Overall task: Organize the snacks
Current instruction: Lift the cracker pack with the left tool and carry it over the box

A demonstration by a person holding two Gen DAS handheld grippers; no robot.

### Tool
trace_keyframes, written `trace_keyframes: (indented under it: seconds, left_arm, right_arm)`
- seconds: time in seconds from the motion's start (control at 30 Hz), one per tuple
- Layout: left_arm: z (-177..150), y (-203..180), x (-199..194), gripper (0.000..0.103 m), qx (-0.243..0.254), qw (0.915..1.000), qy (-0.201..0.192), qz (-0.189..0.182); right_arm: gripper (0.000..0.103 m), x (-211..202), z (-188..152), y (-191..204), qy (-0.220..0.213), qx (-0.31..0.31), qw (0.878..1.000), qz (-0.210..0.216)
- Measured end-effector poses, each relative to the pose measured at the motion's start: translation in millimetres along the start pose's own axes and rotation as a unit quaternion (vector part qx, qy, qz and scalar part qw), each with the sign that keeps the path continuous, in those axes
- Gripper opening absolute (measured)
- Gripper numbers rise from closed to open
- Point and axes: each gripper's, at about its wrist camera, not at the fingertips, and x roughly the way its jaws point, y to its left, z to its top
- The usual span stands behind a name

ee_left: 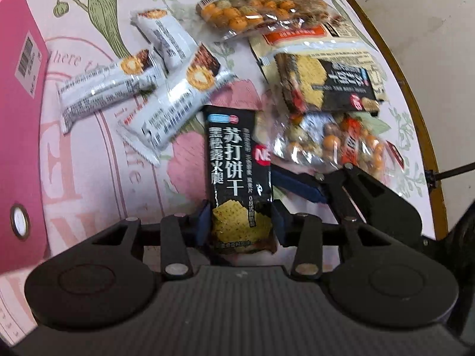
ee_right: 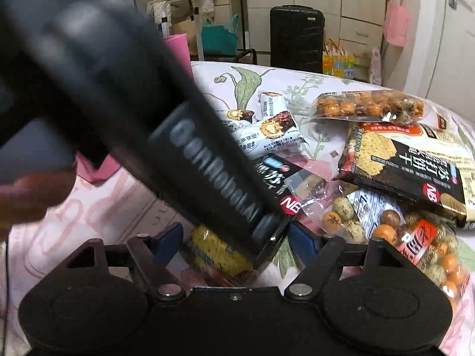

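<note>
Between the blue pads of the left gripper stands a narrow black cracker packet, its lower end pinched from both sides and its printed length reaching out over the flowered tablecloth. That grip looks firm: the pads press on the wrapper with no gap showing. The right gripper sits just beside it with its jaws spread wide; in its own view the same packet's yellow end lies between the pads, but they stand clear of it, so it holds nothing. The left tool's dark body crosses that view and hides much of the scene. Around them the other snacks lie loose on the cloth: three white bar wrappers to the left, a larger black cracker pack and two clear bags of coated nuts to the right. A pink box stands at the left edge. The step in hand appears to be picking up one cracker packet to sort it, perhaps toward the pink box, though its opening is not visible. The next move likely calls for lifting the packet clear of the nut bag touching its right side without dragging it, while the right tool keeps out of the way.
</note>
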Motion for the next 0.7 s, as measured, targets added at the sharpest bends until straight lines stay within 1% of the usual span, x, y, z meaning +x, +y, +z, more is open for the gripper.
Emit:
trace_keyframes:
  seconds: [0.3, 0.5, 0.7]
  left_arm:
    - [-18, -16, -25, 0.041, 0.000, 0.9997, 0.006, 0.024]
    - [-28, -21, -48, 0.041, -0.008, 0.9997, 0.012, 0.019]
    - [-40, -23, -73, 0.041, -0.023, 0.9996, 0.010, 0.014]
  right_arm:
    - [0.079, -25, 6, 9, 0.011, -0.012, 1.000, 0.021]
    - [0.079, -50, 18, 22, 0.019, -0.020, 0.999, 0.021]
    - [0.079, -61, 37, 33, 0.029, -0.036, 0.999, 0.026]
